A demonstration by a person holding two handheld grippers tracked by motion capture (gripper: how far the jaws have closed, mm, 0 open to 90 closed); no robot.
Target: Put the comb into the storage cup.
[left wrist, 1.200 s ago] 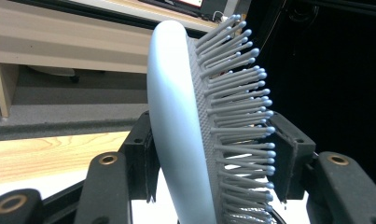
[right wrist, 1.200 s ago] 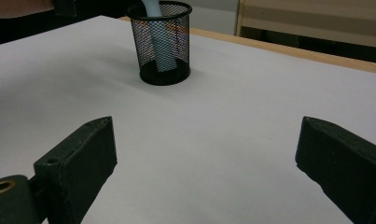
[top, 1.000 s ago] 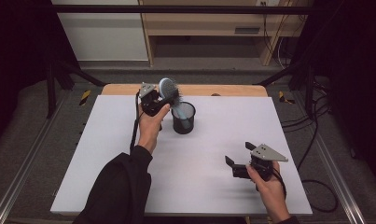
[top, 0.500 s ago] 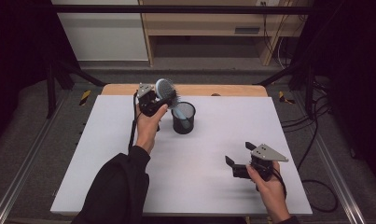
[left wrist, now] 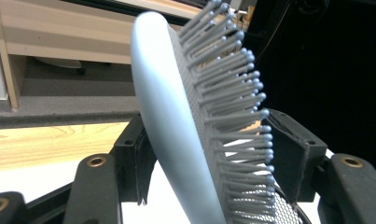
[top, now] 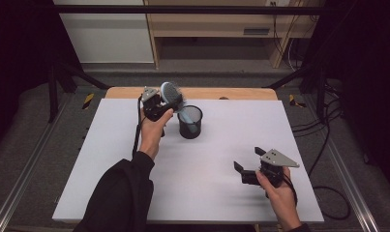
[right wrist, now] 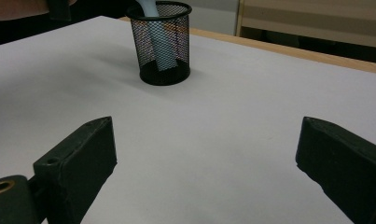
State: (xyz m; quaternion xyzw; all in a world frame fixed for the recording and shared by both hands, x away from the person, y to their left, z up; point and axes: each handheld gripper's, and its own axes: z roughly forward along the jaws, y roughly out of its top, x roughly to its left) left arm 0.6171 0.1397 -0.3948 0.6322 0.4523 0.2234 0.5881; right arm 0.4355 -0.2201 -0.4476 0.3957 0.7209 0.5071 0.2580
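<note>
high view: a white table [top: 134, 159] with a wooden far edge. near its far side stands a black wire-mesh pen cup [top: 190, 122]. a pale blue plastic hairbrush with grey bristles [top: 172, 94] has its handle down inside the cup and its head leaning out to the left, above the rim. the left claw [top: 171, 102], held in the person's left hand [top: 153, 135], sits around the brush head just left of the cup. the right claw [top: 248, 162] is well apart, near the table's front right, in the right hand [top: 279, 193], its jaws spread with nothing between them.

left gripper view: the brush head [left wrist: 176, 121] stands tilted between the two black jaws, smooth back toward the left jaw, bristle tips toward the right jaw. the jaws have just been opening; there seems to be a slight gap on each side, so the hold looks loose.

right gripper view: both jaws stand wide apart over the bare table [right wrist: 232, 121]. farther off is the mesh cup [right wrist: 161, 43], the blue handle [right wrist: 154, 37] showing through its mesh.
</note>
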